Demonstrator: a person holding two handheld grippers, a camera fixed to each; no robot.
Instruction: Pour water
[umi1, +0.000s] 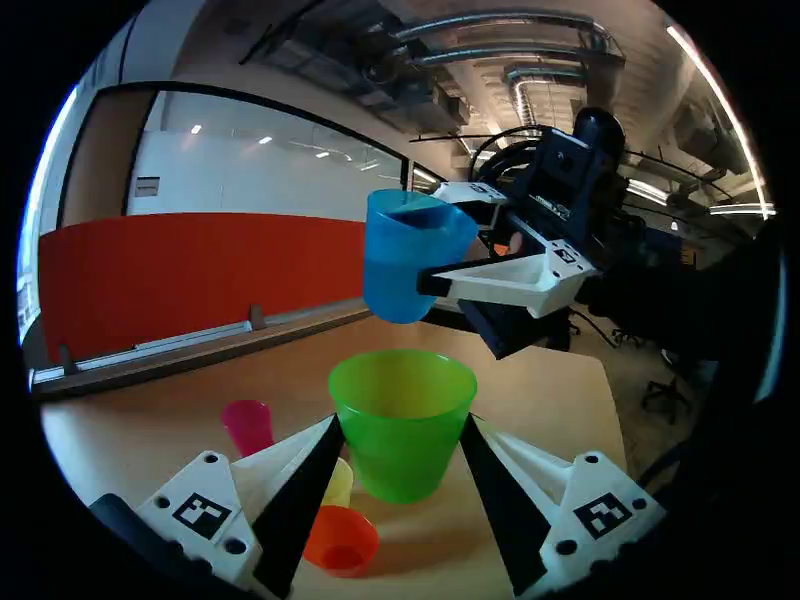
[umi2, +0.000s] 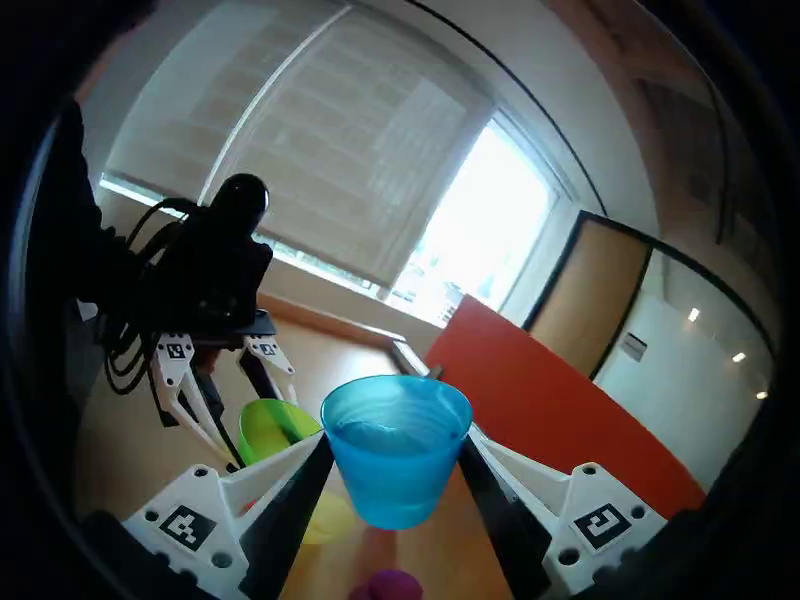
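The left gripper (umi1: 403, 428) pinches a translucent green plastic cup (umi1: 403, 395) between both fingers, one pressed on each side of its wall, with the cup upright and its mouth open to the top. Whether its base touches the wooden table (umi1: 540, 400) cannot be told. Beyond and above it, the right gripper (umi1: 440, 240) clamps a blue plastic cup (umi1: 400, 260) in the air, tilted slightly.

In the right gripper view, the same blue cup (umi2: 397, 470) sits squeezed between that gripper's (umi2: 397, 445) two fingers, and water fills it close to the rim. To the far left the left gripper (umi2: 262, 430) holds the green cup (umi2: 270, 425), near the blue one but apart from it.

On the table, near the left gripper's left finger, stand a pink cup (umi1: 248, 425) and a yellow cup (umi1: 340, 482), the latter partly hidden. An orange cup (umi1: 342, 540) lies on its side just beside them.

Each finger carries a square black-and-white fiducial tag (umi1: 203, 513); these show block patterns, not readable words. A red wall panel (umi1: 200, 270) runs behind the table on the left.
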